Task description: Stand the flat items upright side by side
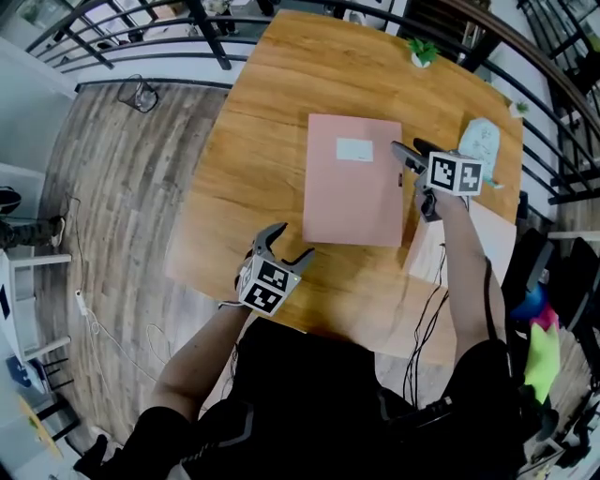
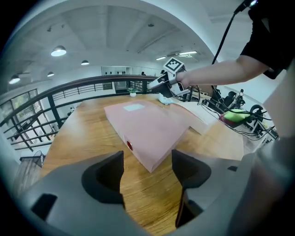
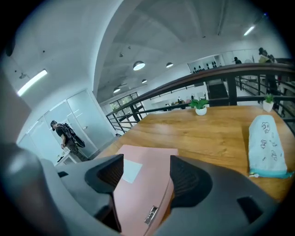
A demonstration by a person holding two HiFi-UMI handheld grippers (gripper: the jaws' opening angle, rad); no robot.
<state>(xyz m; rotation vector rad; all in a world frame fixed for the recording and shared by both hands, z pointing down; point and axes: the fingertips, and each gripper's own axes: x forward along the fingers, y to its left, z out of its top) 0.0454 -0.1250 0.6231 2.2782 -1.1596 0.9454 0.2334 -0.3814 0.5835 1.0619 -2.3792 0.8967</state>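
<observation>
A pink folder (image 1: 352, 183) with a white label lies flat in the middle of the wooden table (image 1: 253, 141). A pale flat folder (image 1: 424, 251) lies to its right, partly under my right arm. My left gripper (image 1: 292, 242) is open just off the pink folder's near left corner (image 2: 152, 163), nothing between its jaws (image 2: 147, 168). My right gripper (image 1: 409, 150) is open over the pink folder's right edge. In the right gripper view that edge, with a small metal tag (image 3: 151, 214), shows between the jaws (image 3: 146, 173), and the pads do not press it.
A pale blue-white pouch (image 1: 481, 141) lies at the table's far right and a small potted plant (image 1: 424, 52) stands at the far edge. A dark railing (image 1: 122, 28) runs behind the table. Cables (image 1: 427, 328) hang off the near edge. A bright green thing (image 1: 542, 352) sits to the right.
</observation>
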